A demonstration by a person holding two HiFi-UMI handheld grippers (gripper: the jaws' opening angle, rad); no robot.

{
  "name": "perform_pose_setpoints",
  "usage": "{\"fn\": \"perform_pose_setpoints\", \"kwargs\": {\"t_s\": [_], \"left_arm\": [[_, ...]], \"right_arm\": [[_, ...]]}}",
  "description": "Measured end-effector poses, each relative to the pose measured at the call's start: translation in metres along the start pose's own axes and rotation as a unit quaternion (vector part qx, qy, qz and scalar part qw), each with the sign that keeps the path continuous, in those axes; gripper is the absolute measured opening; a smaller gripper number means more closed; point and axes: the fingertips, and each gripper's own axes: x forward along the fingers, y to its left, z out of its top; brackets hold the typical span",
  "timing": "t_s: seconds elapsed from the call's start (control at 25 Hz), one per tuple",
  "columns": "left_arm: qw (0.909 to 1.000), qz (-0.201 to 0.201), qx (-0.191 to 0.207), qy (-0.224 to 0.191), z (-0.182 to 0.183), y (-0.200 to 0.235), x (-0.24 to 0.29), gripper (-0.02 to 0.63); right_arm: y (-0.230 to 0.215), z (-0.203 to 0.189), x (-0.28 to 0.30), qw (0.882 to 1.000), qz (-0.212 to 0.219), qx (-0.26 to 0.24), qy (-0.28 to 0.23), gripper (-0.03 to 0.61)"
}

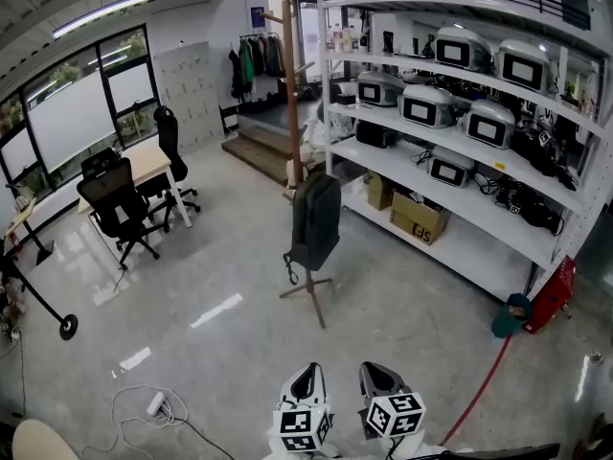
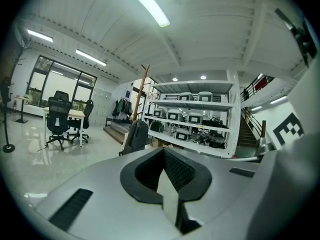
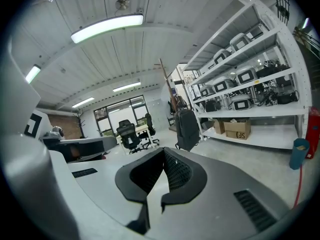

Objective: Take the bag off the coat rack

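A dark grey backpack [image 1: 316,220] hangs on a tall wooden coat rack [image 1: 291,103] in the middle of the room, its bottom strap dangling above the rack's feet. Both grippers are low at the near edge of the head view, well short of the rack. My left gripper [image 1: 305,381] is shut with nothing in it, and my right gripper [image 1: 381,379] beside it is shut and empty too. In the left gripper view the backpack [image 2: 137,134] and the rack [image 2: 143,91] stand far beyond my left gripper [image 2: 165,156]. The right gripper view shows the backpack [image 3: 186,129] far ahead of my right gripper [image 3: 163,155].
White shelving [image 1: 450,185] with several grey devices and a cardboard box [image 1: 419,217] runs along the right. Two black office chairs [image 1: 120,204] stand at a desk [image 1: 146,164] on the left. A white cable [image 1: 153,405] and a red hose [image 1: 487,372] lie on the floor nearby.
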Motion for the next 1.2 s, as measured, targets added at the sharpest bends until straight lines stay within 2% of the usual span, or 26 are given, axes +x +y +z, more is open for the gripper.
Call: {"fn": "perform_pose_setpoints", "kwargs": {"t_s": [0.6,1.2], "left_arm": [[1.0000,-0.003,-0.006,0.005,0.008,0.038,0.036,0.002],[0.9993,0.002,-0.026,0.026,-0.009,0.058,0.045,0.002]], "right_arm": [[0.005,0.011,0.054,1.000,0.001,0.003,0.003,0.011],[0.009,0.003,0.070,1.000,-0.005,0.008,0.021,0.011]]}}
